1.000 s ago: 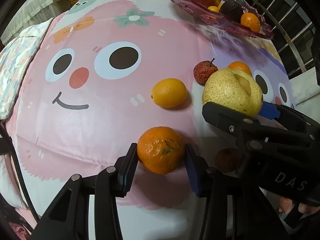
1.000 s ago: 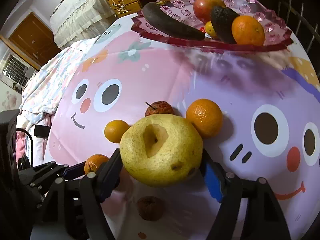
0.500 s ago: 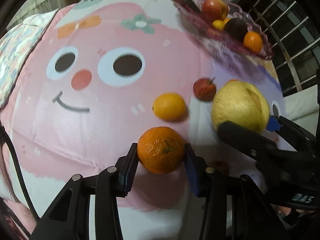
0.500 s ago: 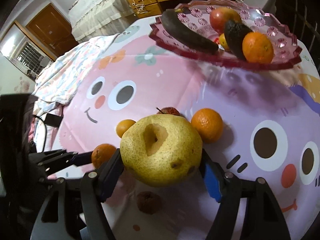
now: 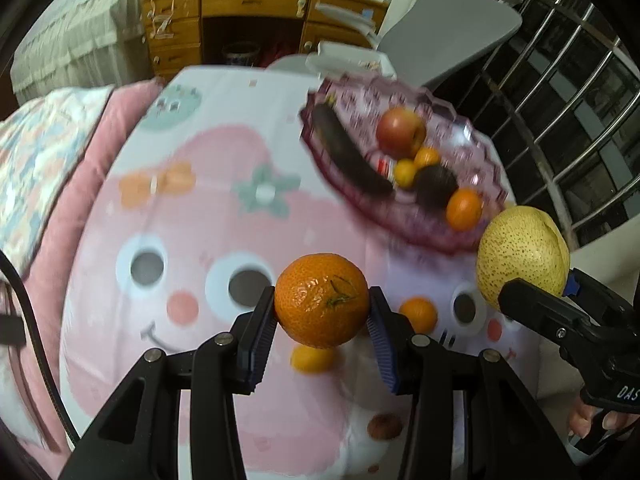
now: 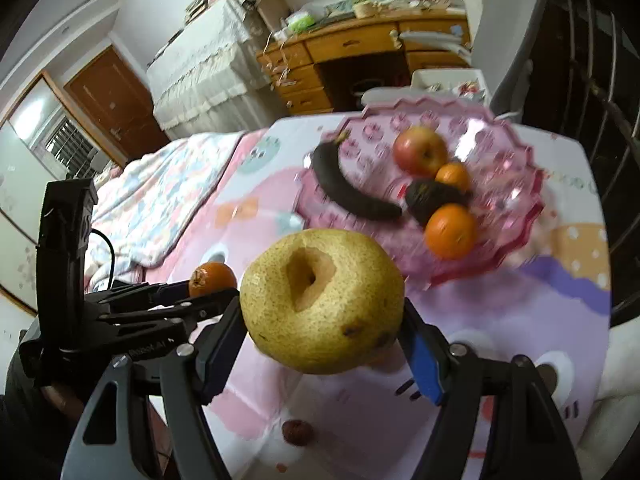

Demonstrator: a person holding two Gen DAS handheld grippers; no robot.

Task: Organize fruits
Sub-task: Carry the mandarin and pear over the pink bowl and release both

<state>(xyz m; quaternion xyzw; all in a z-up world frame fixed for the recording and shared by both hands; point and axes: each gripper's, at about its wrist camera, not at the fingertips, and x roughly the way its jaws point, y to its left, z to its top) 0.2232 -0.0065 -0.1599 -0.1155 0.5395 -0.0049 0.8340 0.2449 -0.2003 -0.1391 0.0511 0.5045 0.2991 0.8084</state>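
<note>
My left gripper point(image 5: 322, 310) is shut on an orange mandarin point(image 5: 322, 300), held above the cartoon-print tablecloth. My right gripper point(image 6: 322, 316) is shut on a large yellow pear point(image 6: 322, 300) with a hollow at its top; the pear point(image 5: 522, 252) also shows at the right of the left wrist view. The pink glass fruit plate point(image 5: 476, 140) lies beyond, holding a dark banana point(image 5: 348, 160), a red apple point(image 5: 400, 132), a dark avocado point(image 5: 434, 186) and small oranges point(image 5: 464, 208). In the right wrist view the plate point(image 6: 516, 168) sits ahead and to the right.
On the cloth below lie an orange point(image 5: 418, 314), a yellow citrus point(image 5: 312, 358) and a small dark red fruit point(image 5: 384, 426). A wooden desk point(image 5: 240, 12) and grey chair point(image 5: 452, 28) stand behind the table. A metal railing point(image 5: 580, 80) runs along the right, bedding point(image 5: 40, 152) on the left.
Both grippers have risen from the tablecloth with their fruits and tilted up, so the plate and the room behind have come into view. The fruits on the cloth now lie further below.
</note>
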